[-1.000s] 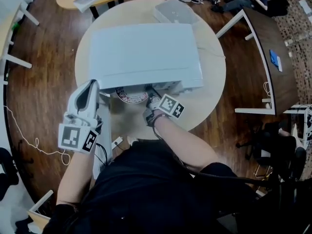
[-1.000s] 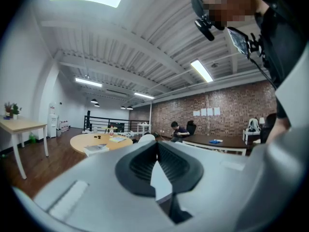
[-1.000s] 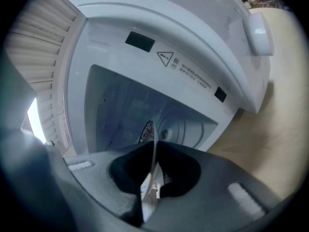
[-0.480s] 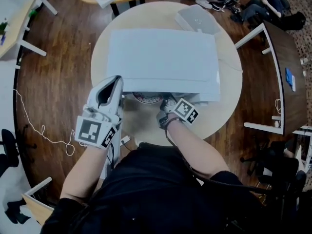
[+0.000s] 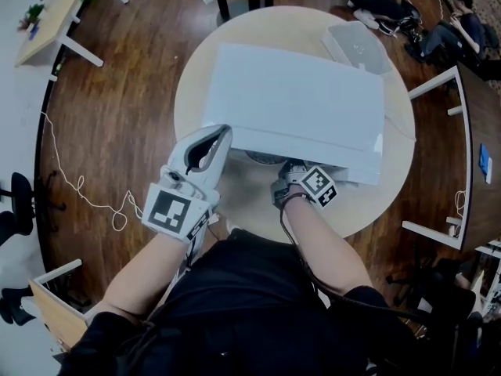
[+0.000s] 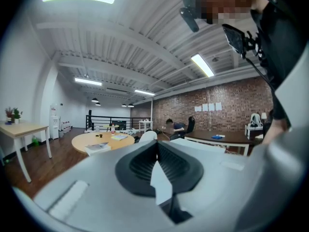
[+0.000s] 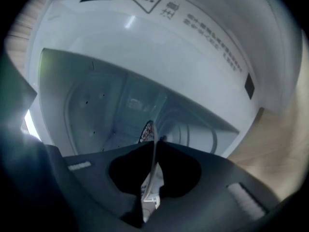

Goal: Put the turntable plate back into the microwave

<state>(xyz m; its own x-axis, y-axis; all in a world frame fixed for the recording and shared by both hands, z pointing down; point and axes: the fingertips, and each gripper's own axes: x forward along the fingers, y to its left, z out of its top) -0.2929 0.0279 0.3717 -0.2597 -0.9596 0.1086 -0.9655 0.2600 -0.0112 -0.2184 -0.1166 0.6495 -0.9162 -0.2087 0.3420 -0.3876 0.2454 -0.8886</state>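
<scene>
White microwave (image 5: pixel 297 108) on the round wooden table (image 5: pixel 258 206) has taken in more of the turntable plate (image 5: pixel 264 159). A second ago a patterned arc of the plate stuck out below the microwave's front edge; from the head view only a dark sliver shows there now. The right gripper (image 5: pixel 288 171) has closed in on the microwave's mouth, and the left gripper (image 5: pixel 219 135) has come up level with the front left corner.

In the right gripper view, the right gripper (image 7: pixel 154 144) has its jaws nearly together, pinched on the thin rim of the turntable plate (image 7: pixel 147 129). The plate stands edge-on between them and reaches into the open cavity (image 7: pixel 96 105). The left gripper (image 6: pixel 157 151) has its jaws together with nothing between them. It hangs clear of the microwave, at its left.

Behind the microwave, a clear plastic box (image 5: pixel 356 45) sits on the same table. A loose white cable (image 5: pixel 78 194) trails over the wooden floor, well left of the microwave.
</scene>
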